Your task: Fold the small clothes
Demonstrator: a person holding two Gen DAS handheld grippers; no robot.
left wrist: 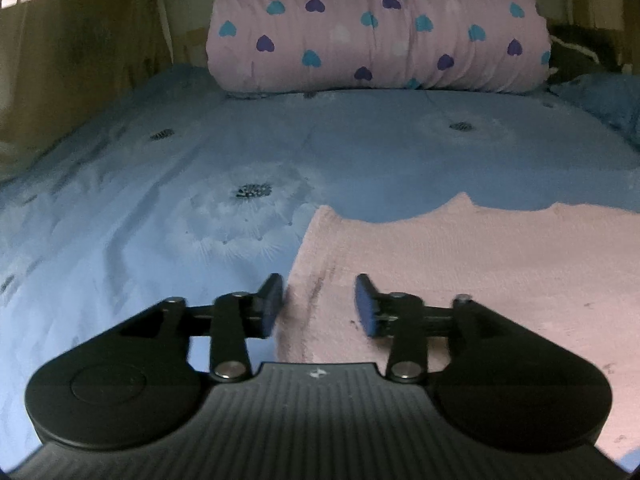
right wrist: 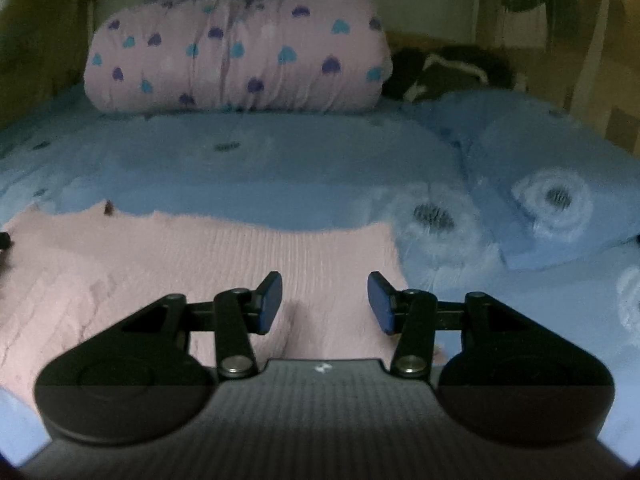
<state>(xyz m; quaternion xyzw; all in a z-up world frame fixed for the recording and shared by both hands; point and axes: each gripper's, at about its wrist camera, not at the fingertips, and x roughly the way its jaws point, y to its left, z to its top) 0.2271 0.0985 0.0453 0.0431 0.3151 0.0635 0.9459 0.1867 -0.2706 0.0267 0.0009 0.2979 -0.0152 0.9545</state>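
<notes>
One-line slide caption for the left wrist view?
Open left gripper over the near left edge of a pink garment lying flat on a blue bedspread.

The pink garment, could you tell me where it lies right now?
The pink garment lies flat on the blue bedspread, near both cameras, in front of the heart-print bundle.

**No readable text in either view**

Neither picture carries words, numbers or labels that can be read. The only sign is a small pale emblem [left wrist: 316,373] on the ribbed body of each hand-held gripper, too small and blurred to make out.
</notes>
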